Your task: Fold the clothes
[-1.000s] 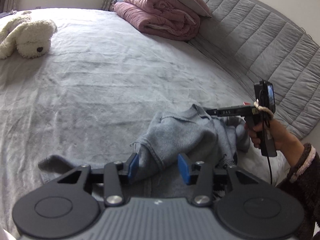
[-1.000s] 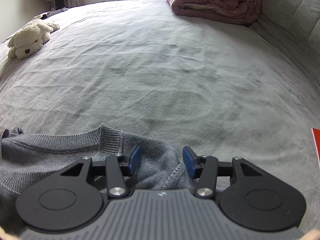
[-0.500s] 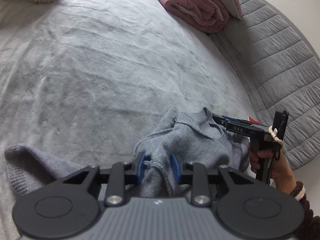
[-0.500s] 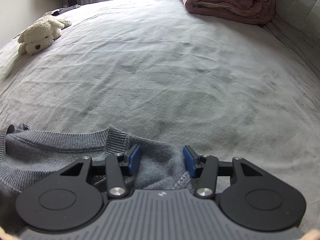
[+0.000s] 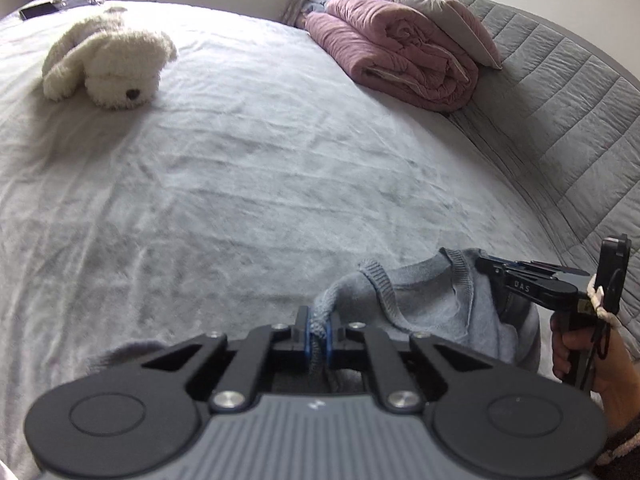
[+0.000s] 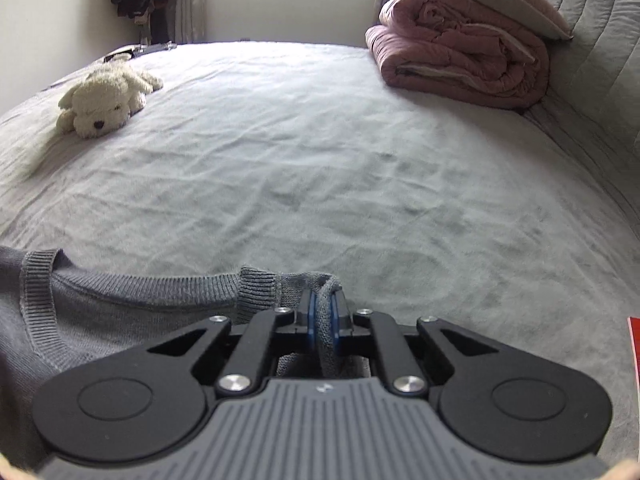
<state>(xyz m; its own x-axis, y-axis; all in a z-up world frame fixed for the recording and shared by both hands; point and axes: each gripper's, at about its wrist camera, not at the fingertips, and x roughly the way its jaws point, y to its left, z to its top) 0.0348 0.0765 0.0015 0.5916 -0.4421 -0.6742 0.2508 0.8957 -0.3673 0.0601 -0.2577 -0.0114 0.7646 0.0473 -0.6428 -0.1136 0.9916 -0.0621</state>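
A grey knit sweater (image 5: 432, 300) lies bunched at the near edge of the grey bed (image 5: 260, 184). My left gripper (image 5: 317, 330) is shut on a fold of the sweater near its shoulder. In the left wrist view the right gripper (image 5: 486, 266) shows at the right, held by a hand, its tip at the sweater's other shoulder. In the right wrist view the right gripper (image 6: 324, 308) is shut on a fold of the sweater (image 6: 120, 304), next to the ribbed collar that runs off to the left. The lower part of the sweater is hidden behind the grippers.
A white plush dog (image 5: 108, 64) lies at the far left of the bed; it also shows in the right wrist view (image 6: 104, 100). A folded pink duvet (image 5: 396, 56) with a pillow on top sits at the far right against the quilted grey headboard (image 5: 560, 120).
Both grippers have closed from open onto folds of the sweater. Both views have tilted up, showing more of the far bed and the wall.
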